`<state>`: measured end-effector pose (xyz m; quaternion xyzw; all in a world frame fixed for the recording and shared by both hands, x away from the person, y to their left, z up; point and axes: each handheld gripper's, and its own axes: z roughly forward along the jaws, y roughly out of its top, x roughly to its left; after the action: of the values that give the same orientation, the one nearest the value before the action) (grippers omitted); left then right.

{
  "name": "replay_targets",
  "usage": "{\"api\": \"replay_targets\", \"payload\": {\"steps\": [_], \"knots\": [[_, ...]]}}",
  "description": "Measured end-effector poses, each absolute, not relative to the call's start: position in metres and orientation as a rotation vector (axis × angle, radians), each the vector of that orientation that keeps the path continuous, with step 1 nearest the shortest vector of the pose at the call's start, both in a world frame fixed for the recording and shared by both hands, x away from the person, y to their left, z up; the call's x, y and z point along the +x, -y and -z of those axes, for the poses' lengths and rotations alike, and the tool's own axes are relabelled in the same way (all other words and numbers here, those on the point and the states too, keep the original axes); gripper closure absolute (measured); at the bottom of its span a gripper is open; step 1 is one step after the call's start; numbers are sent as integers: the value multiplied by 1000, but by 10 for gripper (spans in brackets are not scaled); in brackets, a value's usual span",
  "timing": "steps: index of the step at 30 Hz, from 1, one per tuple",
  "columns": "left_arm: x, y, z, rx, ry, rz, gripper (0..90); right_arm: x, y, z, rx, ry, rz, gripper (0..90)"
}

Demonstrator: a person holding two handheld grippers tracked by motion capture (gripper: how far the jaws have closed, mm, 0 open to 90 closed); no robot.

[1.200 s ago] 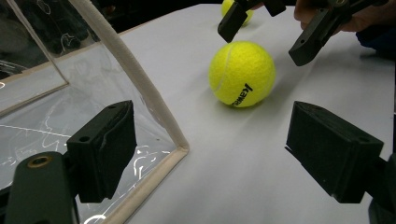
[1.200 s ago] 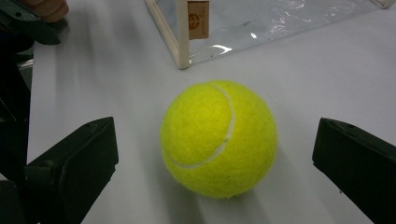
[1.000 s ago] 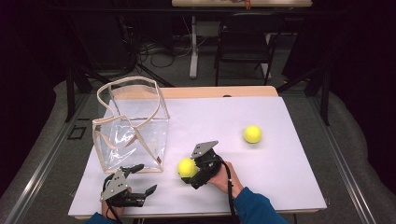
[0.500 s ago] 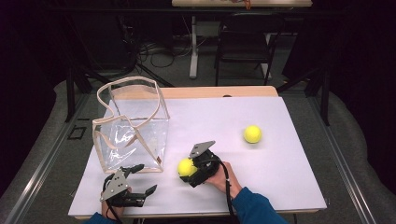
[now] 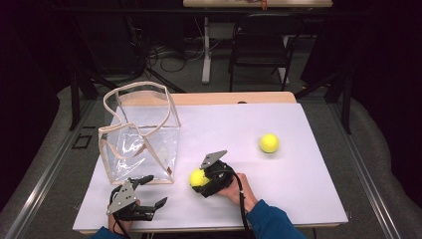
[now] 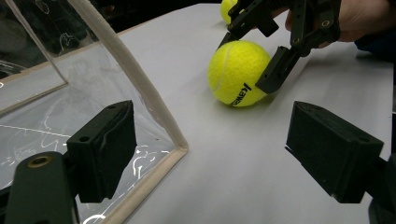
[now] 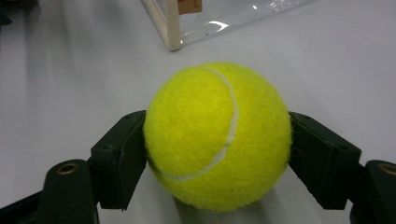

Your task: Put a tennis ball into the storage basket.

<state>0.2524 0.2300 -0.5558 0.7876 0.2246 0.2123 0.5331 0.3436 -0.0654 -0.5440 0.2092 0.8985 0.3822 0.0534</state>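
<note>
Your right claw (image 5: 200, 178) is clamped on the fuzzy yellow tennis ball (image 5: 198, 177); its jaws have just been closing, and in the right gripper view both black pads press the ball (image 7: 217, 137) from either side while it sits on the white rectangular surface (image 5: 308, 169). That ball lies just off the near right corner of the clear plastic tote bag with beige trim (image 5: 139, 134), which stands upright on the left part of the surface.

Your left claw (image 5: 149, 191) hangs with its jaws wide apart and nothing between them, just in front of the bag's near edge. From the left gripper view you see the bag's beige corner seam (image 6: 140, 93) beside the left pad, and beyond it the held ball (image 6: 238, 72).

A second yellow tennis ball (image 5: 269, 143) rests alone, well to the right of the bag and farther back.

Behind the bag, the surface ends in a pale wooden strip (image 5: 234, 98). Past it the room is dark: a black chair (image 5: 261, 45), cables on the grey floor (image 5: 164, 52), and a white post (image 5: 205, 50).
</note>
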Motion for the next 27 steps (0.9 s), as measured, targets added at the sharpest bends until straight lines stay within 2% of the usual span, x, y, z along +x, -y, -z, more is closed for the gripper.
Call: {"api": "replay_targets", "payload": {"steps": [27], "knots": [[252,-230,556,1874,-533,-507,158,342,70,535,627,-2689,-1199,254]]}}
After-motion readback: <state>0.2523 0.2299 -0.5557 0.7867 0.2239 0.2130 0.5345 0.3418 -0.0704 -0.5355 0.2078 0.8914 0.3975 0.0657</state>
